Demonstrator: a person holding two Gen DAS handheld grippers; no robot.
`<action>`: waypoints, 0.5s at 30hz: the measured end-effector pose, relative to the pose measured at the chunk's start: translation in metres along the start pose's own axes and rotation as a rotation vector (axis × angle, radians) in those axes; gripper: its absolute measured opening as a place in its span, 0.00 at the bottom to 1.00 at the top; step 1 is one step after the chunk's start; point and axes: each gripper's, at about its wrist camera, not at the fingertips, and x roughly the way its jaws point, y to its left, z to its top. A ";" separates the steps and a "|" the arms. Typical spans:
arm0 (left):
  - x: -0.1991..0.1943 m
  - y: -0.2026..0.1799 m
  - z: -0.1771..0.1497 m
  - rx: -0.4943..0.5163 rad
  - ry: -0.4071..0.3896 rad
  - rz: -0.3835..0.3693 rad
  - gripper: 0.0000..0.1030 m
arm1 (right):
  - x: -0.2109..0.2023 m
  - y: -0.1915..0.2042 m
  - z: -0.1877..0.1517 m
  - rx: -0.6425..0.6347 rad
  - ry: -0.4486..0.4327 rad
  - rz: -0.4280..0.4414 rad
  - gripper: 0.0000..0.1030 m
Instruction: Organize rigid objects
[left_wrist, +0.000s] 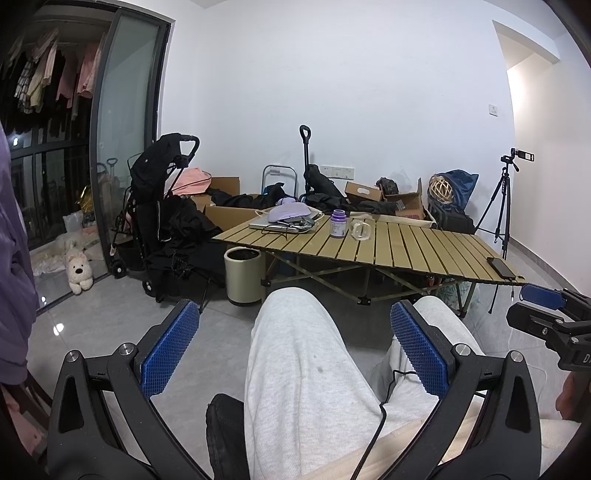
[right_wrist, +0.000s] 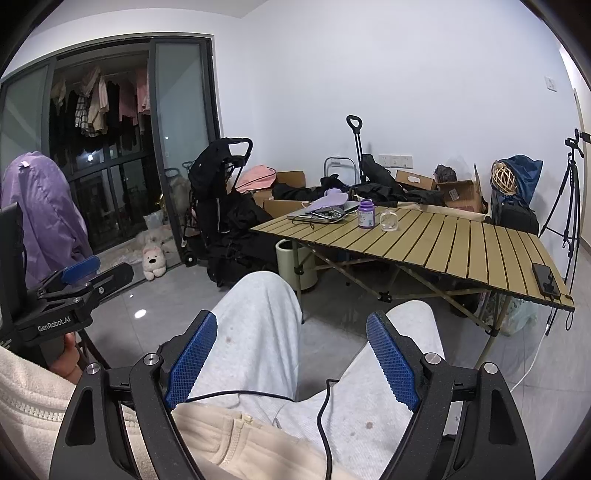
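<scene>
A purple bottle (left_wrist: 338, 223) and a small clear glass cup (left_wrist: 360, 229) stand on a slatted folding table (left_wrist: 424, 247), far ahead of both grippers. The bottle (right_wrist: 366, 213) and cup (right_wrist: 389, 220) also show in the right wrist view on the table (right_wrist: 461, 243). My left gripper (left_wrist: 295, 350) is open and empty above the person's lap in grey trousers. My right gripper (right_wrist: 291, 362) is open and empty, also over the lap. Each gripper appears at the edge of the other's view: the right gripper (left_wrist: 546, 310) and the left gripper (right_wrist: 81, 280).
A laptop with cables and a purple item (left_wrist: 284, 219) lies at the table's far left. A black phone (left_wrist: 500, 266) lies at its near right corner. A cream bin (left_wrist: 243, 275), a stroller (left_wrist: 159, 206), boxes, bags and a tripod (left_wrist: 498, 206) surround the table.
</scene>
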 end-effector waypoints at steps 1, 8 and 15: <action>-0.001 -0.002 0.000 0.000 -0.002 0.002 1.00 | 0.000 0.000 0.000 -0.001 -0.001 0.000 0.85; -0.002 -0.006 0.000 -0.004 -0.002 0.007 1.00 | 0.000 -0.001 0.001 -0.001 0.000 0.001 0.85; -0.002 -0.005 0.000 -0.004 -0.003 0.007 1.00 | 0.000 -0.001 0.001 -0.002 -0.001 0.001 0.85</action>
